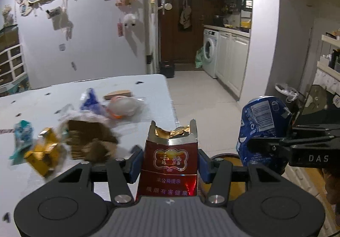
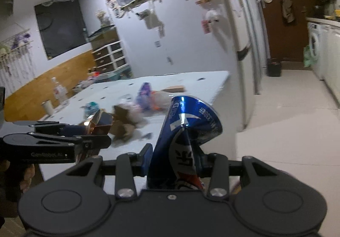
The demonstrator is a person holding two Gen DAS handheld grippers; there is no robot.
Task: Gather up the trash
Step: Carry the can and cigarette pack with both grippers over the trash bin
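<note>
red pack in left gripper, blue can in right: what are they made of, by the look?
Red pack: looks like thin printed paper or card with a glossy film; torn top shows crinkled gold foil liner.

Blue can: likely thin aluminium with glossy printed coating; crushed into sharp creases that catch light, bare metal rim at the top. Same can in the left wrist view.

Both are clamped between their grippers' pads.

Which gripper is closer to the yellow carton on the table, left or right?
Left. The left gripper, shut on a red cigarette pack, is just right of the yellow carton at the table edge. The right gripper, holding a crushed blue can, is farther right, off the table.
</note>
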